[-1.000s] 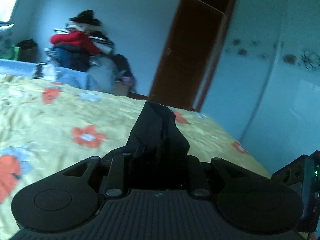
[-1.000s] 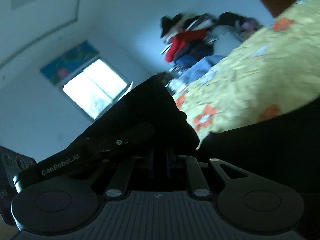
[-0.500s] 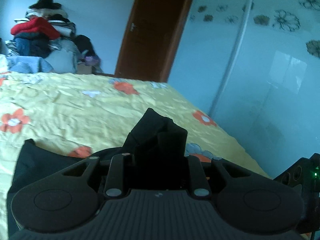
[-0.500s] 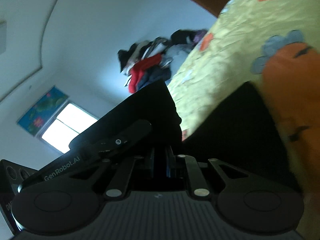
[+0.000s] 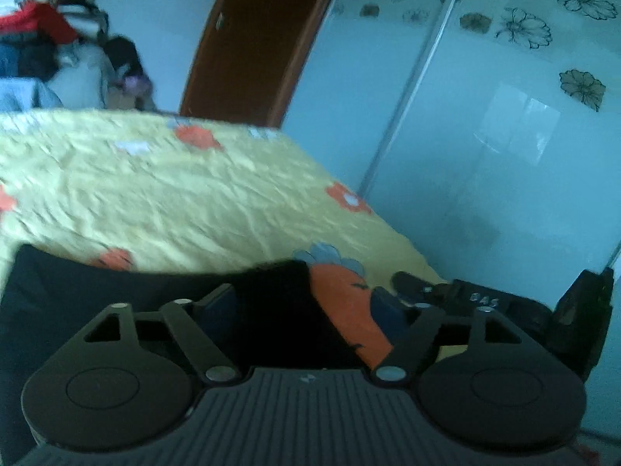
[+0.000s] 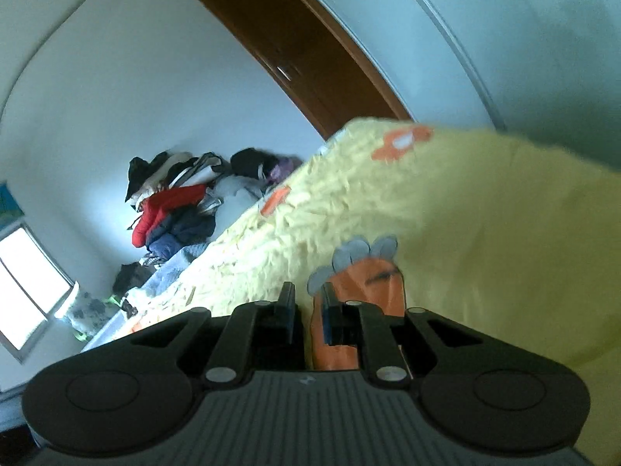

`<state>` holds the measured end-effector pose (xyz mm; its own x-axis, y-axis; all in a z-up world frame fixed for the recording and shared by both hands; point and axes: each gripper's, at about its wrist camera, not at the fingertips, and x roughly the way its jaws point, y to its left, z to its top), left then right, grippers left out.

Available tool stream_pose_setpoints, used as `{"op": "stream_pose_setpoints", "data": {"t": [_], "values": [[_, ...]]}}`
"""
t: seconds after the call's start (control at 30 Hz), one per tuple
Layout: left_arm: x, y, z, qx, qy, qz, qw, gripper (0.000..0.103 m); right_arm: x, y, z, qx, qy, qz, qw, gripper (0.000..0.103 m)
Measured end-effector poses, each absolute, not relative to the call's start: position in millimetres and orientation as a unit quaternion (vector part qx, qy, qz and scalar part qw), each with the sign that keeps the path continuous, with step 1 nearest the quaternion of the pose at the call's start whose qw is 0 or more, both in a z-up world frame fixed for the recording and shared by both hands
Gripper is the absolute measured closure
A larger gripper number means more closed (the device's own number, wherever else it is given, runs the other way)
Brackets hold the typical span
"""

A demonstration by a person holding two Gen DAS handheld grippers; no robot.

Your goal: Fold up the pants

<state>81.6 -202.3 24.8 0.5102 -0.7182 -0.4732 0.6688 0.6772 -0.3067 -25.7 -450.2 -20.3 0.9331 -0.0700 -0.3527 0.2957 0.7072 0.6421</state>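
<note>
Black pants (image 5: 116,295) lie flat on the bed (image 5: 174,202), one pair only. My left claw (image 5: 306,310) is spread wide over their edge, gripping nothing; I should lift it straight, not dragging the fold. My right claw (image 6: 308,306) stands slightly apart, empty, over the one yellow flowered bedsheet (image 6: 485,233).

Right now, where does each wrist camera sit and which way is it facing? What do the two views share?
Left wrist: on the left gripper, low over the sheet, facing the door and wardrobe; own spread fingers over the black pants, right gripper at right.
Right wrist: on the right gripper, tilted, facing across the sheet toward the clothes pile; own fingers narrowly apart.
Shared: sheet, door, clothes pile.
</note>
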Motion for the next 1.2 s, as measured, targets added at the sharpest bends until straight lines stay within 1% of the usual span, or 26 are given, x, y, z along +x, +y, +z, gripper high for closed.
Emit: {"op": "stream_pose_setpoints", "data": {"t": [0.03, 0.13, 0.3, 0.37, 0.43, 0.57, 0.6, 0.67, 0.7, 0.73, 0.77, 0.8, 0.83, 0.93, 1.0, 1.13, 1.2], "values": [[82.7, -193.7, 26.2, -0.033, 0.285, -0.379, 0.880, 0.014, -21.4, -445.2, -16.1, 0.355, 0.157, -0.094, 0.917, 0.089], [94.1, -168.1, 24.7, -0.011, 0.276, -0.303, 0.912, 0.014, 0.5, -421.1, -5.3, 0.303, 0.185, -0.044, 0.934, 0.089], [129.0, -121.9, 10.9, -0.033, 0.321, -0.221, 0.920, 0.014, 55.8, -368.3, -5.6, 0.197, 0.268, 0.067, 0.941, 0.088], [138.7, -113.1, 7.6, -0.036, 0.336, -0.210, 0.917, 0.014, 76.6, -352.5, -14.3, 0.134, 0.307, 0.063, 0.940, 0.087], [143.7, -109.8, 3.0, -0.020, 0.344, -0.198, 0.918, 0.014, 94.8, -350.6, -23.0, 0.083, 0.318, 0.047, 0.943, 0.087], [150.3, -111.3, -4.7, 0.002, 0.358, -0.182, 0.916, 0.015, 103.3, -361.9, -24.1, 0.086, 0.323, 0.033, 0.942, 0.086], [149.9, -111.0, -4.4, 0.000, 0.355, -0.187, 0.916, 0.014, 95.8, -358.9, -19.2, 0.073, 0.316, 0.024, 0.946, 0.083], [150.6, -115.3, -7.1, 0.013, 0.356, -0.189, 0.915, 0.014, 76.9, -351.9, -8.3, 0.041, 0.297, 0.003, 0.954, 0.080], [153.6, -121.2, -11.4, 0.031, 0.363, -0.186, 0.912, 0.014, 74.3, -350.7, -8.8, 0.030, 0.299, -0.003, 0.954, 0.072], [154.9, -125.3, -14.9, 0.043, 0.367, -0.185, 0.910, 0.016, 74.6, -349.4, -13.6, 0.011, 0.312, -0.009, 0.950, 0.060], [155.3, -127.2, -17.9, 0.049, 0.369, -0.187, 0.909, 0.016, 78.5, -350.6, -18.3, -0.004, 0.324, -0.018, 0.946, 0.049], [152.7, -126.8, -18.9, 0.050, 0.367, -0.190, 0.909, 0.016, 77.4, -356.2, -22.4, -0.002, 0.325, -0.031, 0.945, 0.030], [149.6, -124.2, -18.1, 0.047, 0.362, -0.196, 0.910, 0.014, 72.6, -363.8, -21.4, 0.018, 0.316, -0.038, 0.948, 0.021], [143.6, -108.7, -18.1, 0.028, 0.358, -0.214, 0.908, 0.013, 51.9, -398.6, -18.6, 0.120, 0.282, -0.024, 0.952, 0.020], [144.2, -94.1, -22.2, -0.004, 0.374, -0.222, 0.900, 0.013, 43.6, -415.2, -24.0, 0.166, 0.285, -0.017, 0.944, 0.020], [145.7, -65.9, -32.9, -0.094, 0.411, -0.251, 0.871, 0.013, 38.5, -418.3, -36.6, 0.184, 0.314, 0.024, 0.931, 0.020], [142.1, -57.7, -36.7, -0.111, 0.403, -0.252, 0.873, 0.012, 37.6, -414.8, -39.4, 0.196, 0.313, 0.051, 0.928, 0.020]]}}
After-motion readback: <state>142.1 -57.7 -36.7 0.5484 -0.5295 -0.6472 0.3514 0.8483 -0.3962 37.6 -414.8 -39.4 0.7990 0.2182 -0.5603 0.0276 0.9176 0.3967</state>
